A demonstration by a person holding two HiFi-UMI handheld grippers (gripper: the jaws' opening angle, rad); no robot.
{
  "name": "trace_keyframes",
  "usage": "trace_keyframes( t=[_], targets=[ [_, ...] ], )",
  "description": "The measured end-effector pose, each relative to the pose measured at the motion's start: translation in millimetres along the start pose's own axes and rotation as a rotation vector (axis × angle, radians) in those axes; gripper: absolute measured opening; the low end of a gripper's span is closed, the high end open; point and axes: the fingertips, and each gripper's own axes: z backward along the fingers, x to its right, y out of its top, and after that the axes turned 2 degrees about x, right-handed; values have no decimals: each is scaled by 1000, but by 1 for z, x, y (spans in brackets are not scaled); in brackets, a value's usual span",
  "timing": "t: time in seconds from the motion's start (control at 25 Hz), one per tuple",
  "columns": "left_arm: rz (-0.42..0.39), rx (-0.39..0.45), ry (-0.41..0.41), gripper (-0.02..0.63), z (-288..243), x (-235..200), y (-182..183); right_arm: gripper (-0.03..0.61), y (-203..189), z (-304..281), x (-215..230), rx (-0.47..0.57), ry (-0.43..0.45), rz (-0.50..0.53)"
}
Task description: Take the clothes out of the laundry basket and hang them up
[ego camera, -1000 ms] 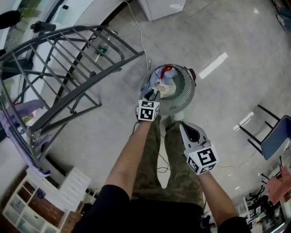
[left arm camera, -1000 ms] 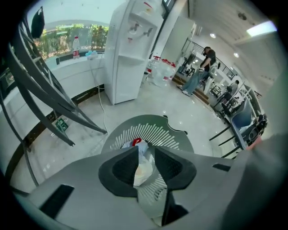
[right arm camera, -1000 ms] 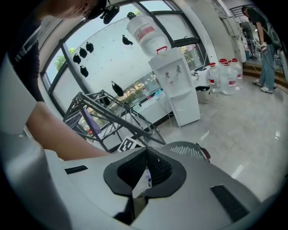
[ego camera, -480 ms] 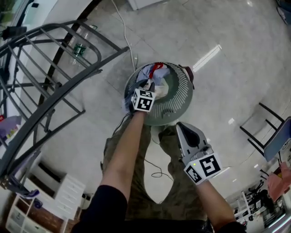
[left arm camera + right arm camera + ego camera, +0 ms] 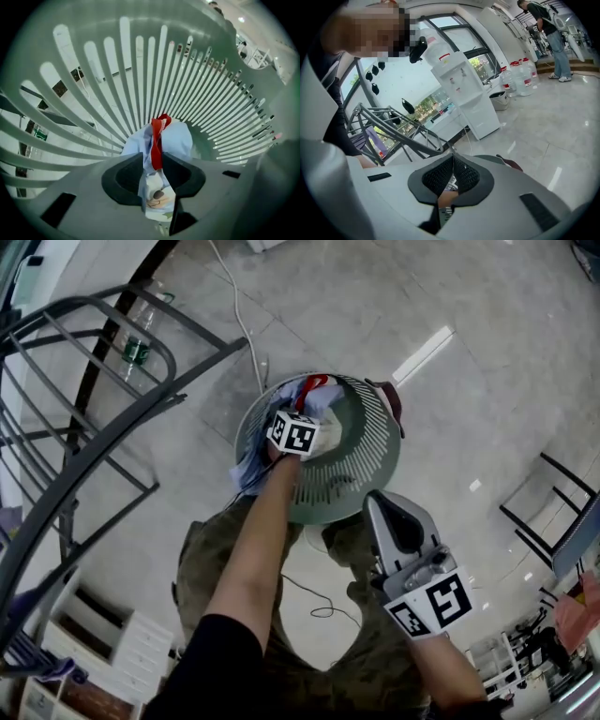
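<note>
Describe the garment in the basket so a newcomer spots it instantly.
On the tiled floor beside the grey drying rack stands a round, pale-green slatted laundry basket. Inside lies a crumpled light-blue garment; the bright red band across it sets it apart.

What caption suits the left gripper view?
Left gripper, jaws just opened wider, straddling blue and red clothes inside the laundry basket.

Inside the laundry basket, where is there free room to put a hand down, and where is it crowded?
Free: the right half of the laundry basket, bare between the clothes and the slatted wall; also the floor right of the basket. Crowded: the basket's left side, where the clothes lie heaped.
</note>
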Motion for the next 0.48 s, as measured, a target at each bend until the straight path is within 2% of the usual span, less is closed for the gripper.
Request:
trace_keyframes(
  t=[0.08, 0.12, 0.16, 0.2, 0.48],
  targets=[
    [-19, -49, 4, 110, -10, -3, -6, 0, -1, -3, 8, 4, -9, 2],
    [-26, -73, -5, 86, -12, -3, -8, 0, 0, -4, 10, 5, -15, 2],
    [-25, -87, -22, 30, -12, -3, -10, 0, 1, -4, 12, 5, -23, 0],
    [-14, -90, -43, 14, -10, -2, -9, 0, 3, -4, 13, 6, -30, -4],
    [27, -22, -126, 9, 69, 17, 13, 0, 43, 28, -10, 11, -44, -8]
  ],
)
